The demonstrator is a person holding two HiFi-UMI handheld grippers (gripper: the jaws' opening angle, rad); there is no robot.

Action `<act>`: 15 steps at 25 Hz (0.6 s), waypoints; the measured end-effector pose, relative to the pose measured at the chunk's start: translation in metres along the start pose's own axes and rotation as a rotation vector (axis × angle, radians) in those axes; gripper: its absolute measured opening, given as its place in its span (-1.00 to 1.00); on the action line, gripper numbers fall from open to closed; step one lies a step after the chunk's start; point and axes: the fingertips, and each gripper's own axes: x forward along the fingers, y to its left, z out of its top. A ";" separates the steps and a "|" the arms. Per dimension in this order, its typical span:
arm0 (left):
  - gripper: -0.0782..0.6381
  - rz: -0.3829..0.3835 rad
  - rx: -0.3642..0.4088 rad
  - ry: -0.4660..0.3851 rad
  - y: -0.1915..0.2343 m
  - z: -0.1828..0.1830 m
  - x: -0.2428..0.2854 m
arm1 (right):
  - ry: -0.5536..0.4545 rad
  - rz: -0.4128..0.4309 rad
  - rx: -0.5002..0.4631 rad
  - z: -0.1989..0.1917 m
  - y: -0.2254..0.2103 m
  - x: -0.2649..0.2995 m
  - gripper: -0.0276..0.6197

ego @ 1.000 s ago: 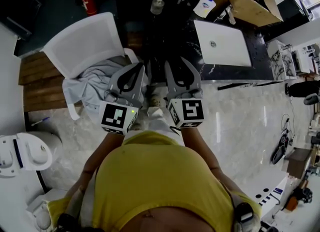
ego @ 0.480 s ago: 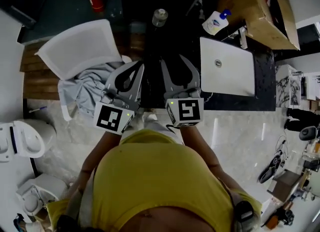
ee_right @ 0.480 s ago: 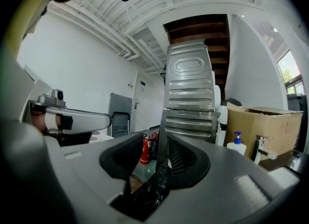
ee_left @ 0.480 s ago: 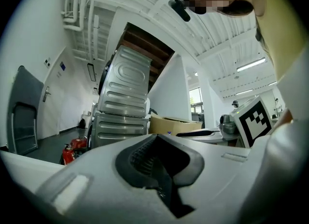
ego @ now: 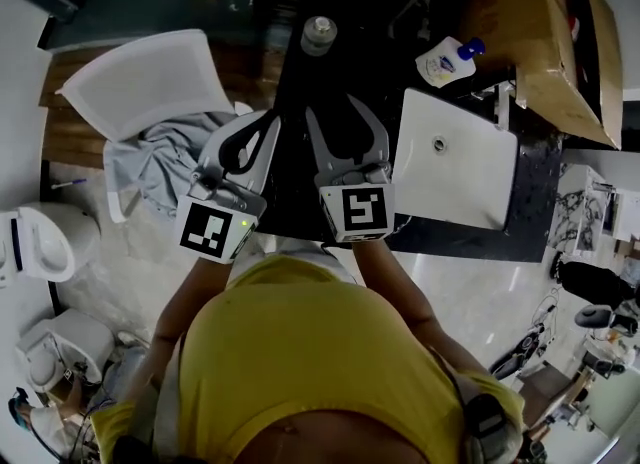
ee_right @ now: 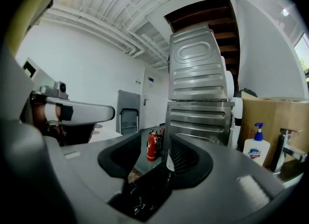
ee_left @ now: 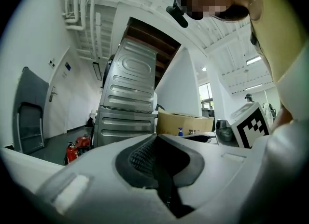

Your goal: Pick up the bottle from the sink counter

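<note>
The bottle (ego: 319, 34), clear with a grey cap, stands upright on the dark sink counter (ego: 300, 182), ahead of both grippers. In the left gripper view the bottle (ee_left: 223, 130) shows at the right, beside the other gripper's marker cube. My right gripper (ego: 338, 108) is over the counter short of the bottle; its jaws are opening and nothing is between them (ee_right: 157, 153). Just to its left, my left gripper (ego: 262, 122) hangs with its jaws pressed together on nothing (ee_left: 157, 138).
A white sink basin (ego: 455, 157) with a faucet (ee_right: 285, 158) lies right of the grippers. A soap dispenser (ego: 447, 59) and a cardboard box (ego: 545, 32) stand behind it. A white chair (ego: 140, 82) with grey cloth is at the left, and a red fire extinguisher (ee_right: 152, 146) on the floor beyond.
The person has stepped toward the counter, so both grippers now reach over its dark top and lie closer to the bottle. The right gripper's jaws have spread wider.
</note>
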 end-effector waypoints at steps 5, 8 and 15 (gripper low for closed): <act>-0.77 0.007 -0.003 -0.005 0.007 -0.007 0.020 | 0.024 0.008 -0.003 -0.019 -0.018 0.025 -0.31; -0.77 0.010 0.006 0.007 0.013 -0.015 0.031 | 0.037 0.005 -0.017 -0.034 -0.029 0.040 -0.27; -0.77 -0.022 -0.003 0.022 0.028 -0.035 0.051 | 0.064 -0.011 -0.053 -0.056 -0.045 0.076 -0.20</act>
